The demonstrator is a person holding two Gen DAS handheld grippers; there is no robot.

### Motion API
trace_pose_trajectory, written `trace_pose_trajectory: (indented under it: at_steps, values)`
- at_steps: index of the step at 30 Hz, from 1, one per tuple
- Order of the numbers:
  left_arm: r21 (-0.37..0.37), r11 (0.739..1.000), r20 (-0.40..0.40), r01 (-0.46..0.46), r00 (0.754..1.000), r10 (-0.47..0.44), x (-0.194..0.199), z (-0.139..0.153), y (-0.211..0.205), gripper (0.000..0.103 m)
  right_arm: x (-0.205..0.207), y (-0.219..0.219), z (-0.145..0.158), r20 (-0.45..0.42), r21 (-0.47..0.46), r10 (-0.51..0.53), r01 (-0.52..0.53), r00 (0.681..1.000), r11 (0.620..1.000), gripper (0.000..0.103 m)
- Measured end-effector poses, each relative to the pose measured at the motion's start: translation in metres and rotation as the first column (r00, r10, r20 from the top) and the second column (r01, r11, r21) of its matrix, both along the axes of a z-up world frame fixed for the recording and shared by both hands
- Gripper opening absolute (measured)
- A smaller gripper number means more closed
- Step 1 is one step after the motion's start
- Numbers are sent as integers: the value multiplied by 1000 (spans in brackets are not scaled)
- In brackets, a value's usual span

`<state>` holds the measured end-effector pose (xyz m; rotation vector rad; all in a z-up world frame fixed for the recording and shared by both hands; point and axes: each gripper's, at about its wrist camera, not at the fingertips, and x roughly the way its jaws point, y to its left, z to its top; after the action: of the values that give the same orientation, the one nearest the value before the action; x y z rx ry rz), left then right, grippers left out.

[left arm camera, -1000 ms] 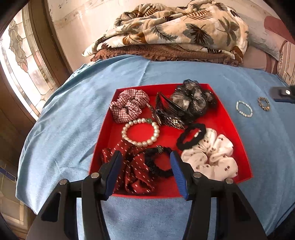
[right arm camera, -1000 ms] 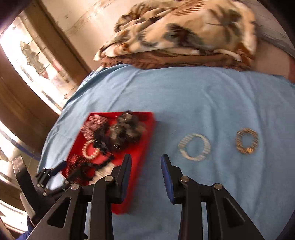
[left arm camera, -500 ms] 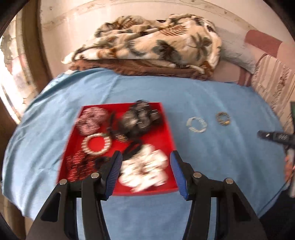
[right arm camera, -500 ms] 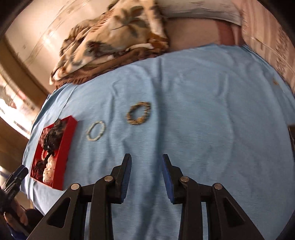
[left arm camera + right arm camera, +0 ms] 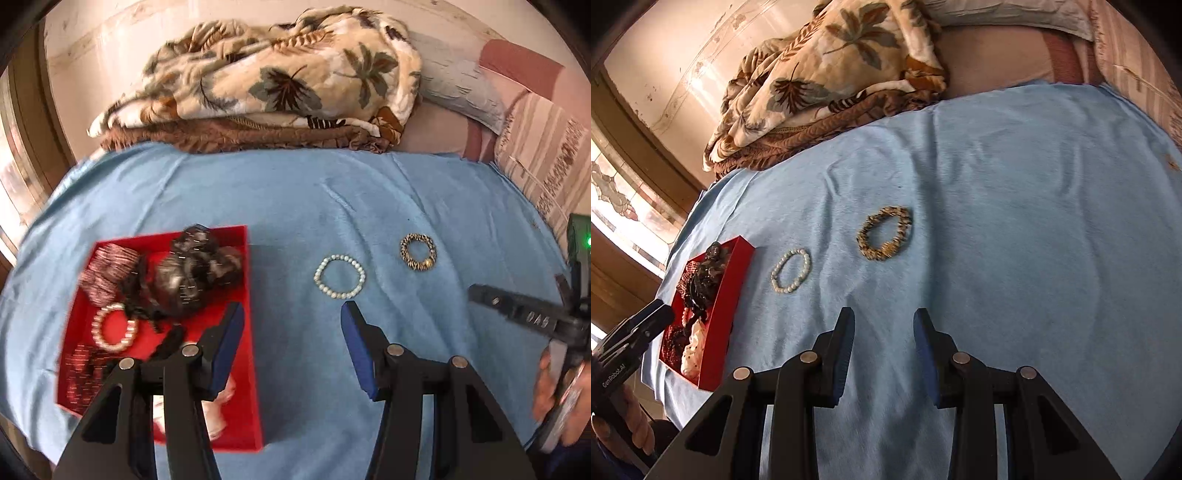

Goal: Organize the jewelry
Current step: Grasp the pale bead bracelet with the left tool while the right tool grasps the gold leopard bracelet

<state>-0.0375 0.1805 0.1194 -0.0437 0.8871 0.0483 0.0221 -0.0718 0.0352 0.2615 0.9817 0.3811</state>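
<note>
My left gripper (image 5: 291,321) hangs half open, holding nothing; my right gripper (image 5: 882,328) is narrower and also bare. The red tray (image 5: 251,369) holds scrunchies and a pearl bracelet (image 5: 114,326). Two bracelets, pale beaded (image 5: 339,277) and gold-black (image 5: 418,252), lie on the blue bedspread (image 5: 295,192) beside it.

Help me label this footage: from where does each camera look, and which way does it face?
Left wrist: sits on the left tool, aimed down across the blue cloth between the red tray and the pale bead bracelet; its own open fingers show, plus the right tool and a hand.
Right wrist: sits on the right tool, aimed down at bare cloth below the gold bracelet; its own open fingers show, plus the left tool.
Shared: tray, both bracelets, cloth, leaf-print blanket.
</note>
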Motion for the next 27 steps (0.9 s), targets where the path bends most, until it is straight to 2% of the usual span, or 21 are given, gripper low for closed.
trace_pose_trajectory:
  at_steps: [4, 8, 14, 17, 19, 21, 23, 25, 27]
  values:
    - [-22, 1000, -65, 5, 998, -7, 35, -18, -8, 53, 27, 14, -15, -34, 26, 9, -9, 999, 1000, 36]
    - [8, 1000, -94, 14, 995, -13, 66, -33, -17, 53, 49, 18, -28, -55, 4, -12, 13, 998, 1000, 36]
    - [-1, 999, -148, 49, 988, -49, 110, -62, -20, 53, 70, 17, -35, -50, 4, -32, 32, 998, 999, 36]
    - [11, 999, -171, 47, 984, -44, 127, -75, -15, 45, 77, 18, -35, -42, -6, -26, 26, 999, 1000, 36]
    - [-7, 999, -193, 39, 980, -40, 134, -83, -11, 43, 81, 19, -35, -37, -15, -22, 22, 999, 1000, 36]
    - [-11, 999, -208, 44, 977, -46, 135, -89, -10, 43, 84, 21, -35, -29, -35, -21, 20, 999, 999, 35]
    - [30, 997, -193, 69, 979, -62, 133, -92, -15, 43, 86, 27, -35, -16, -85, -24, 23, 1000, 996, 27]
    - [61, 995, -186, 82, 980, -69, 133, -94, -19, 43, 88, 33, -36, 1, -134, -21, 21, 1000, 991, 25]
    - [64, 995, -179, 75, 982, -62, 132, -95, -19, 43, 89, 37, -36, 13, -171, -26, 28, 1000, 985, 21]
